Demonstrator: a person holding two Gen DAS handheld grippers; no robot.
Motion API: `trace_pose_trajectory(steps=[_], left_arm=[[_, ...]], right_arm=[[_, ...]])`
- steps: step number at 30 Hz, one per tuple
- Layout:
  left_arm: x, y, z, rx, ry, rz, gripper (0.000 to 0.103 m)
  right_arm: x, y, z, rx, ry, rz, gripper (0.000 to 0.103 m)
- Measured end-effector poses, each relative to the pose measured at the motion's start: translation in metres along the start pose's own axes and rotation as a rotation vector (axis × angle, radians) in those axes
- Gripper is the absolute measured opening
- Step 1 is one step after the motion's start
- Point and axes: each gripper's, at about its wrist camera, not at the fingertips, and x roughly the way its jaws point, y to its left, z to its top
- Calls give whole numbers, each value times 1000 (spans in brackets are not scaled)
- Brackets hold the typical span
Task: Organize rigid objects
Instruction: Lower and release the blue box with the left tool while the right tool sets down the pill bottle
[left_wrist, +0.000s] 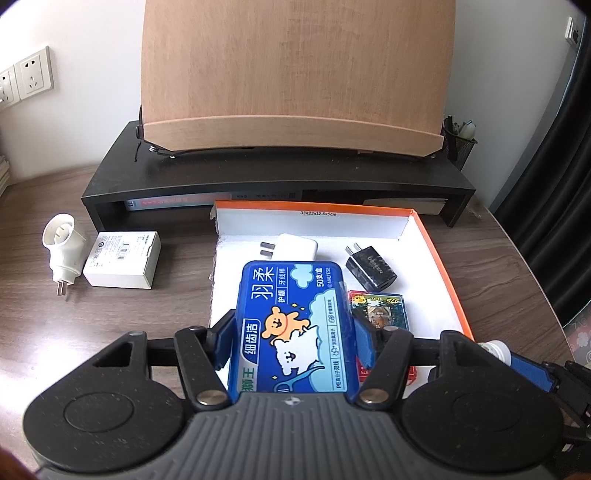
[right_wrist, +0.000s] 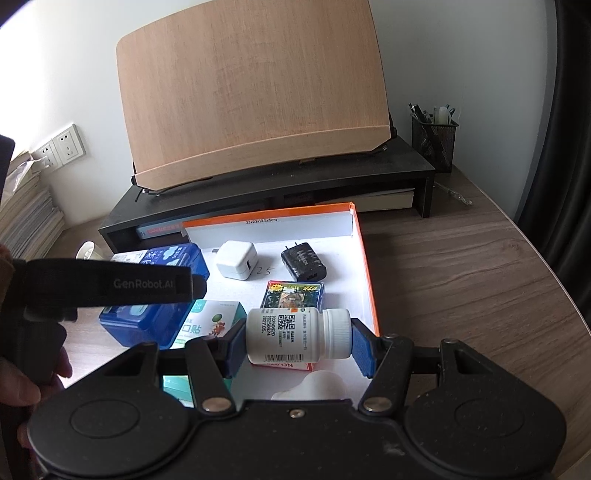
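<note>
My left gripper (left_wrist: 291, 343) is shut on a blue floss-pick box (left_wrist: 291, 317), holding it over the left part of the orange-rimmed white tray (left_wrist: 439, 266). My right gripper (right_wrist: 295, 343) is shut on a white pill bottle (right_wrist: 295, 336), held sideways over the tray's near right part (right_wrist: 369, 280). In the tray lie a white charger (left_wrist: 295, 246), a black charger (left_wrist: 371, 267) and a card pack (left_wrist: 384, 310). The blue box (right_wrist: 173, 258) and the left gripper's strap (right_wrist: 110, 282) show at left in the right wrist view.
A white box (left_wrist: 122, 264) and a white plug adapter (left_wrist: 62, 251) lie on the desk left of the tray. A black monitor riser (left_wrist: 277, 173) with a wooden board stands behind. A green-and-white box (right_wrist: 207, 325) lies in the tray. A mesh pen holder (right_wrist: 434, 142) stands back right.
</note>
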Motion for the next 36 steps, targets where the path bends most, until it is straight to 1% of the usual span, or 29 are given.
trace_pose_trajectory(steps=[19, 22, 24, 27, 28, 29, 36], left_arm=[[31, -6, 10, 32, 52, -19, 63], [35, -8, 12, 39, 57, -23, 63], [38, -8, 13, 45, 63, -34, 63], [39, -11, 14, 56, 64, -49, 66], [37, -11, 14, 54, 56, -54, 70], [35, -10, 14, 53, 50, -55, 71], [17, -3, 16, 42, 20, -41, 76]], right_arm=[[13, 0, -1, 5, 44, -25, 70], [13, 1, -1, 7, 47, -36, 70], [12, 1, -1, 9, 44, -41, 73], [10, 3, -1, 9, 37, -52, 73], [9, 3, 0, 10, 31, -55, 73], [8, 3, 0, 13, 24, -59, 74], [-2, 15, 6, 6, -23, -67, 77]])
